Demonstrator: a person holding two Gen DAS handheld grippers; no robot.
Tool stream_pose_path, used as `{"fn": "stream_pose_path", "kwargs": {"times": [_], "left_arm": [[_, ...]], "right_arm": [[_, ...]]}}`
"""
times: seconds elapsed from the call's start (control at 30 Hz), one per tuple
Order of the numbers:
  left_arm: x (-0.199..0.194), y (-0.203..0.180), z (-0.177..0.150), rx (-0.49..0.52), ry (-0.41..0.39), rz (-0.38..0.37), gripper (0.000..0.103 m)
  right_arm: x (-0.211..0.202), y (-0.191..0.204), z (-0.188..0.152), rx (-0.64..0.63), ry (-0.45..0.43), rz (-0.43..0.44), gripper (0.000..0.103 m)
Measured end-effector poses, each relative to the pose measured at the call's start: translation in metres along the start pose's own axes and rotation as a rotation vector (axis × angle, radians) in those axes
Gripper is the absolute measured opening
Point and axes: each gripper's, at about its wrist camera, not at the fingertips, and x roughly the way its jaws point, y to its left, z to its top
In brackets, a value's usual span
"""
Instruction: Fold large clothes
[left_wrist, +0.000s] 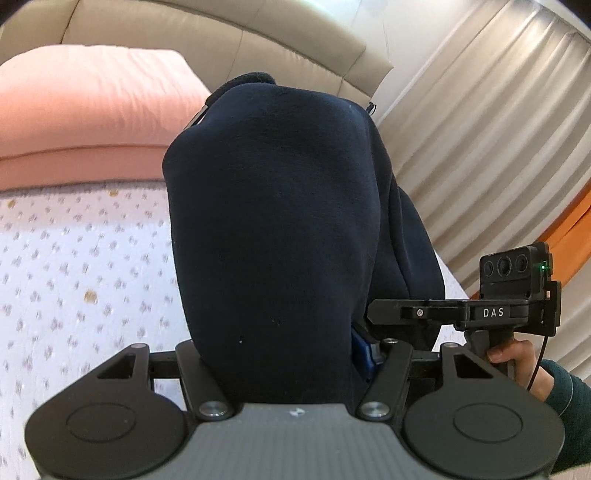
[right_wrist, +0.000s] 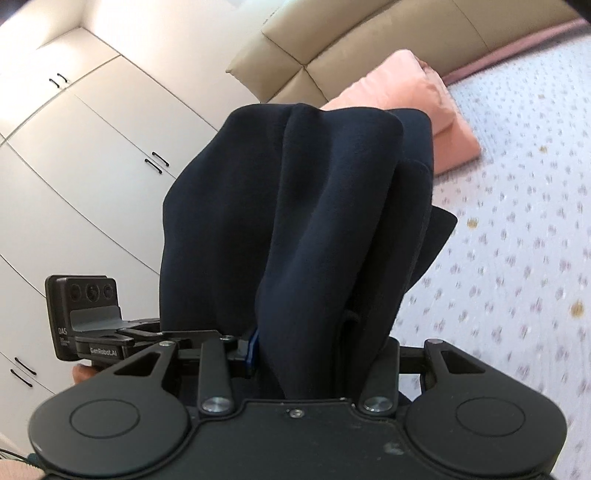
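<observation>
A bedroom: a bed (left_wrist: 66, 266) under a white quilted cover sprinkled with small mauve flower motifs fills the lower ground of both wrist views. Nearest each lens sits the gripper's own matte black body, with round disc-shaped housings at either side and flat linkage bars joined by silver rivets.

The left gripper (left_wrist: 280, 354) pinches a thick bunch of the navy garment (left_wrist: 273, 206), a soft, fleecy, matte cloth that rises from between the fingers and drapes forward in one broad, rounded hump; a blue finger pad (left_wrist: 360, 350) shows at the fabric's right edge. The right gripper (right_wrist: 317, 354) likewise pinches the same navy garment (right_wrist: 303, 221), here gathered into deep vertical folds, with a blue pad edge at the left of the bunch. The cloth hangs lifted above the bed, held up between the two grippers.

Beside the left gripper, the other gripper's boxy camera module is in view, its handle gripped by a hand (left_wrist: 517, 360) in a dark teal sleeve.

Farther off lies a plump salmon-pink pillow (left_wrist: 85, 107) with fine creases, resting against a padded beige headboard (left_wrist: 221, 33) of smooth, leather-like panels. Behind stand pleated pale curtains (left_wrist: 480, 122) on one side and a glossy white wardrobe (right_wrist: 81, 140) with slim black handles on the other.
</observation>
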Motion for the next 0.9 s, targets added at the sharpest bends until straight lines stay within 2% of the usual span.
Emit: {"fn": "stream_pose_path", "kwargs": {"times": [0.33, 0.57, 0.63, 0.67, 0.77, 0.8, 0.83, 0.9], "left_arm": [[0.007, 0.022, -0.045, -0.098, 0.083, -0.022, 0.064], [0.052, 0.071, -0.064, -0.188, 0.155, -0.03, 0.067], [0.074, 0.09, -0.06, -0.227, 0.155, -0.034, 0.07], [0.082, 0.102, -0.061, -0.241, 0.15, -0.028, 0.07], [0.102, 0.132, -0.069, -0.282, 0.133, 0.036, 0.072], [0.102, 0.138, -0.071, -0.289, 0.122, 0.049, 0.074], [0.098, 0.142, -0.075, -0.302, 0.105, 0.016, 0.076], [0.089, 0.142, -0.079, -0.324, 0.098, -0.056, 0.081]], "right_arm": [[0.024, -0.012, -0.051, 0.091, 0.114, 0.017, 0.053], [0.07, -0.047, -0.062, 0.112, 0.19, -0.036, 0.053], [0.082, -0.065, -0.06, 0.083, 0.186, -0.079, 0.055], [0.089, -0.075, -0.058, 0.076, 0.182, -0.123, 0.061], [0.101, -0.119, -0.052, 0.045, 0.138, -0.324, 0.066], [0.099, -0.129, -0.051, 0.031, 0.114, -0.349, 0.084], [0.095, -0.133, -0.051, 0.035, 0.101, -0.351, 0.089], [0.081, -0.124, -0.05, 0.072, 0.075, -0.383, 0.086]]}}
